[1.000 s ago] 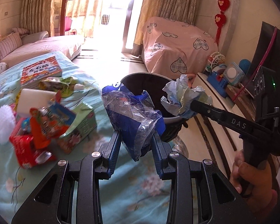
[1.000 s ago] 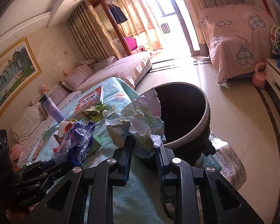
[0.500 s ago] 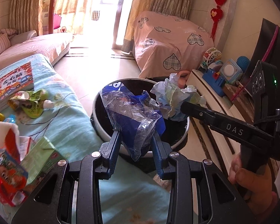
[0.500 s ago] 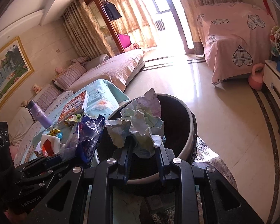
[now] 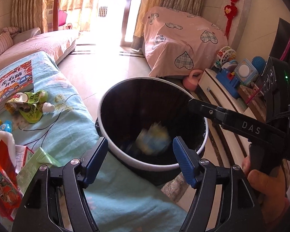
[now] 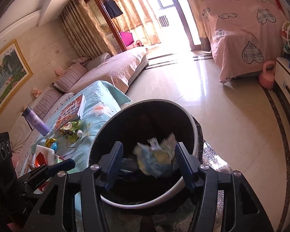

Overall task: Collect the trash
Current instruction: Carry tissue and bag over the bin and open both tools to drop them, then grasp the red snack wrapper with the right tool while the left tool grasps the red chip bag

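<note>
- The crumpled paper wad (image 6: 156, 160), pale blue, yellow and white, shows as a motion-blurred shape inside the mouth of the trash bin (image 6: 191, 123); from the left wrist view the same blur (image 5: 152, 139) sits low within the bin's dark interior.
- A darker bluish blur (image 6: 125, 166) lies beside the wad in the bin; what it is cannot be told from the pictures.
- The trash bin (image 5: 104, 104) is round, black inside with a white rim, and stands on the floor just beside the edge of the tabletop (image 5: 67, 119).
- The right gripper (image 6: 148, 162) is held over the bin with its jaws spread; they have just been opening, and the wad appears between them without being pressed by either pad.
- The left gripper (image 5: 140, 160) is also above the bin's near rim, jaws spread wide after just opening, with nothing between them.
- A hand (image 5: 264, 191) grips the handle of the right gripper at the lower right of the left wrist view.
- The tabletop, covered in a light blue floral cloth, carries a green pouch (image 5: 29, 106), a picture book (image 5: 13, 81), a green carton (image 5: 36, 164) and a red snack packet (image 5: 2, 183).
- A purple bottle (image 6: 35, 120) stands near the book's far end.
</note>
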The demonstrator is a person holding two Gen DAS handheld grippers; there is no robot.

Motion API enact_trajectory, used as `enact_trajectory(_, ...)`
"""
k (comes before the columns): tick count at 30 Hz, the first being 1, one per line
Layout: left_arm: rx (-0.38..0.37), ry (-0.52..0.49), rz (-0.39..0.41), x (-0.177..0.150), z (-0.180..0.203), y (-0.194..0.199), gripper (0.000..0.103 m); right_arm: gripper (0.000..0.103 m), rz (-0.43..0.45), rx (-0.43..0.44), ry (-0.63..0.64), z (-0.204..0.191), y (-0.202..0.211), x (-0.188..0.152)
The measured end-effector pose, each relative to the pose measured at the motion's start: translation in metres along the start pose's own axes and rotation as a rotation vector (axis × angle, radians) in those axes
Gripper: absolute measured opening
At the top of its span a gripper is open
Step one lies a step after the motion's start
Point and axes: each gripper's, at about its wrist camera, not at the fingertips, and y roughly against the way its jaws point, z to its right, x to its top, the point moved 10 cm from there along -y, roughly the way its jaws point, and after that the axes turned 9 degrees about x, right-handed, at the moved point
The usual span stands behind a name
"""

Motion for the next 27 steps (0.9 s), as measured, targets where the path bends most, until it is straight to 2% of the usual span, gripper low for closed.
enact_trajectory(4, -0.005, 0.02, 0.008, -0.012, -0.008, 0.014, 0.072, 0.06, 0.015, 0.007, -0.013, -0.003, 0.006, -0.002)
enact_trajectory(7, -0.006, 0.044, 0.007, -0.025, -0.015, 0.024, 0.072, 0.066, 0.022, 0.019, -0.02, -0.01, 0.011, -0.007)
enact_trajectory(10, -0.001, 0.077, -0.003, -0.04, -0.024, 0.033, 0.072, 0.078, 0.03, 0.034, -0.025, -0.019, 0.016, -0.014)
enact_trajectory(13, 0.013, 0.092, 0.003, -0.055, -0.035, 0.046, 0.072, 0.083, 0.031, 0.054, -0.031, -0.031, 0.019, -0.026)
enact_trajectory(19, 0.058, 0.13, 0.005, -0.084, -0.07, 0.068, 0.072, 0.085, 0.042, 0.087, -0.054, -0.056, 0.024, -0.054)
enact_trajectory(27, 0.11, 0.212, 0.004, -0.112, -0.117, 0.09, 0.072, 0.085, -0.009, 0.128, -0.027, -0.094, 0.013, -0.084)
